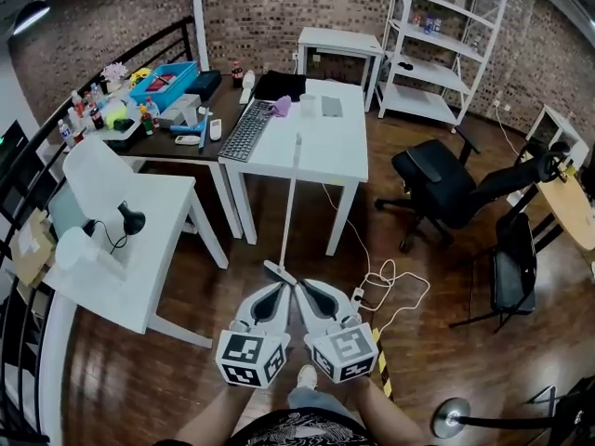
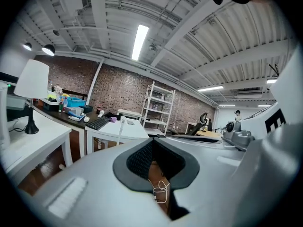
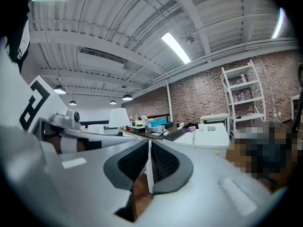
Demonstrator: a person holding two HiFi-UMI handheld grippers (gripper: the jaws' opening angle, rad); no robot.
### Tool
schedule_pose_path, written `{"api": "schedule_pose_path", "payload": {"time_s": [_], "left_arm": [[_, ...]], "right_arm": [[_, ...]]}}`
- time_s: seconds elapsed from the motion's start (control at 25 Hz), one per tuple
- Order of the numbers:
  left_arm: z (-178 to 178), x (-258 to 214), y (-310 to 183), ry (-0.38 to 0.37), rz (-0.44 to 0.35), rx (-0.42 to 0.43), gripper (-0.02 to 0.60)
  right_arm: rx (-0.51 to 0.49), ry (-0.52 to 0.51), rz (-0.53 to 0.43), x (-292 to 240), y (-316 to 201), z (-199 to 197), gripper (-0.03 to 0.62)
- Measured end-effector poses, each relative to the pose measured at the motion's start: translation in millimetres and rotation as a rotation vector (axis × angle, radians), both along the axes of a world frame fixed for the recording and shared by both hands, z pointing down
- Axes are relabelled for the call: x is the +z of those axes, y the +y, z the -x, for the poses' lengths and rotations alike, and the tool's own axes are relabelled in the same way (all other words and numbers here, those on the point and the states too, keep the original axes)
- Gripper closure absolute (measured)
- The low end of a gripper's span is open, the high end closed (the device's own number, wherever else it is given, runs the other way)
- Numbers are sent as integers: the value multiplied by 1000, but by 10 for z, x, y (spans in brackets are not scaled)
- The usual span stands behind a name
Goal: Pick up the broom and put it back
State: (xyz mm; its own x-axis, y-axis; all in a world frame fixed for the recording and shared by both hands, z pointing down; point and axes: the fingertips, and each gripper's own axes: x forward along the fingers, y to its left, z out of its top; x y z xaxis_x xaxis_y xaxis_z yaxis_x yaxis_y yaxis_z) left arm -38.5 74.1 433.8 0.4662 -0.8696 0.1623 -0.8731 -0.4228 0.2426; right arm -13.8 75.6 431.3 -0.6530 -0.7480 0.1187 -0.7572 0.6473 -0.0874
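The broom point(image 1: 290, 203) has a thin white handle and leans against the front of the white table point(image 1: 349, 161). Its flat head point(image 1: 279, 272) rests on the wooden floor. Its top end shows in the left gripper view point(image 2: 121, 126) and in the right gripper view point(image 3: 193, 138), ahead of the jaws. Both grippers are held low in front of me, angled toward each other. The left gripper point(image 1: 282, 288) point(image 2: 152, 143) looks shut and empty. The right gripper point(image 1: 300, 287) point(image 3: 149, 142) is shut; a thin white strip shows in its slit, and I cannot tell what it is.
A keyboard point(image 1: 246, 130) lies on the white table. A black office chair point(image 1: 437, 184) stands to the right, a folding chair point(image 1: 513, 268) beyond it. A white cable with a power strip point(image 1: 381, 291) lies on the floor. A small white table with a lamp point(image 1: 139, 240) is at the left.
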Motion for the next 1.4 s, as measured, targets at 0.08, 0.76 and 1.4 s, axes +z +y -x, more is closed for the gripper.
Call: {"api": "schedule_pose_path", "payload": {"time_s": [0.08, 0.76, 1.4], "left_arm": [[-68, -7, -256, -10, 3, -7, 577], [-156, 25, -1771, -19, -3, -54, 577], [440, 40, -3399, -3, 0, 26, 577]], "right_arm": [[-12, -8, 3, 4, -294, -55, 594], [-32, -18, -23, 13, -1879, -193, 594], [110, 35, 13, 375, -3780, 178, 483]]}}
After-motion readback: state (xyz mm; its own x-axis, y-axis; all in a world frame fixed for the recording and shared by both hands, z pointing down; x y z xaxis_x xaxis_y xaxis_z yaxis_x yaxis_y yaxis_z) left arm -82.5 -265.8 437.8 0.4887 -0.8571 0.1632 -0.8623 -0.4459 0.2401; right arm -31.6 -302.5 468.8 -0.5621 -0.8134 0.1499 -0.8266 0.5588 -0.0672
